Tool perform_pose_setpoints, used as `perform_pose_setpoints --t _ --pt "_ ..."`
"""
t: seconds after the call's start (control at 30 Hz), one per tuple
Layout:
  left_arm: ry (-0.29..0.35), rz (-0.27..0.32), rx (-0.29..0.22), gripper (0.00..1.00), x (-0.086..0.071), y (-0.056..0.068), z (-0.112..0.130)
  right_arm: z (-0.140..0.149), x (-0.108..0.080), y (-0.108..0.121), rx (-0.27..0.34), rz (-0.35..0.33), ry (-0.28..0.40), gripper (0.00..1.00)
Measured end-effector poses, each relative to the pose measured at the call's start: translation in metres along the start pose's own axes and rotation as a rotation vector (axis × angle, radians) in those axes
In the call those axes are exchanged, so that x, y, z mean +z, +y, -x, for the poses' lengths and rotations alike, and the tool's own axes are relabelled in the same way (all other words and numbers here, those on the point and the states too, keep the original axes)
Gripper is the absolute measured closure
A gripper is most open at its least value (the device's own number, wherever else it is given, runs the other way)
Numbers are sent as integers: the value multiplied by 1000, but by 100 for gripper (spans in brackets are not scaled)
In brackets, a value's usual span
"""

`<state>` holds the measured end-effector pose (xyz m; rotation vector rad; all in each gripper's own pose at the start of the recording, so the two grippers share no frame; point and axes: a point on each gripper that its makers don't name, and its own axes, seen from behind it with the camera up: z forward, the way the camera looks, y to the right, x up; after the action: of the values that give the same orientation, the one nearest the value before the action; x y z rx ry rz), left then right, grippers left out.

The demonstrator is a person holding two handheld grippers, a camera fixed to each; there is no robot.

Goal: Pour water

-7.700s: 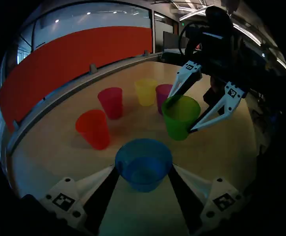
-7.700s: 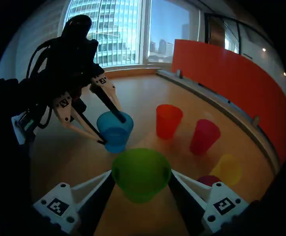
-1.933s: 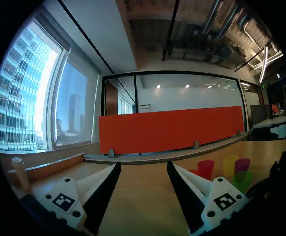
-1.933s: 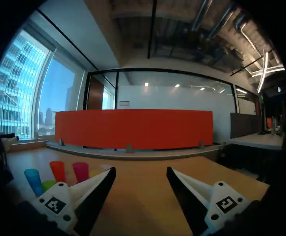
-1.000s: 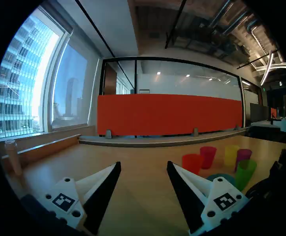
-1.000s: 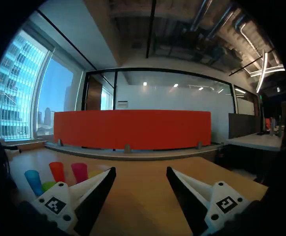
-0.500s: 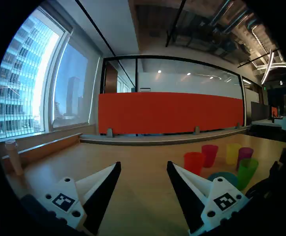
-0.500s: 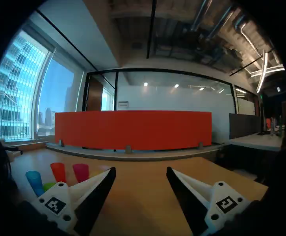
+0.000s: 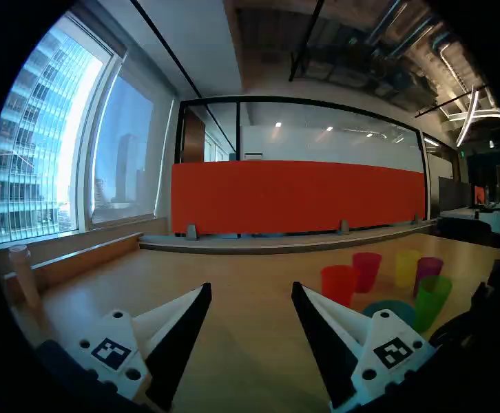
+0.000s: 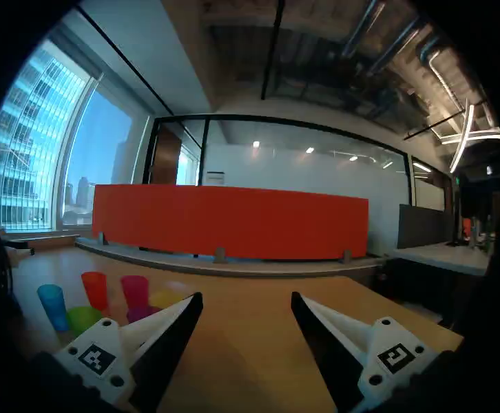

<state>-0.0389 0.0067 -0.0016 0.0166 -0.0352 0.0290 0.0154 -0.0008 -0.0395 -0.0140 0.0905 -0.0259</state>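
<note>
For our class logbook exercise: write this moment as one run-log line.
left gripper: open, empty | right gripper: open, empty | six coloured cups: standing on wooden table, none held | pour: not underway

LIGHT: you get bright daylight from the windows (image 9: 36, 158) on the left, nearly blown out | ceiling strip lights (image 10: 467, 134) glare faintly | table (image 9: 250, 275) dim, warm | EDGES: lines bow strongly | FOCUS: sharp

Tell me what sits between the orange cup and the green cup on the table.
In the left gripper view, the blue cup shows between the orange cup and the green cup, nearer the camera, with just its rim visible.
</note>
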Motion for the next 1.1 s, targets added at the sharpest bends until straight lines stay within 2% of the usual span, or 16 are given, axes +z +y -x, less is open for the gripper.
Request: perform_pose_setpoints --t 0.57,0.87,1.1 --pt "0 0 0 14 -1 0 0 16 13 14 99 -6 31 1" --pt "0 0 0 14 -1 0 0 18 18 14 110 -18 39 1" --pt "0 0 0 14 0 0 0 24 22 14 109 -17 21 1"
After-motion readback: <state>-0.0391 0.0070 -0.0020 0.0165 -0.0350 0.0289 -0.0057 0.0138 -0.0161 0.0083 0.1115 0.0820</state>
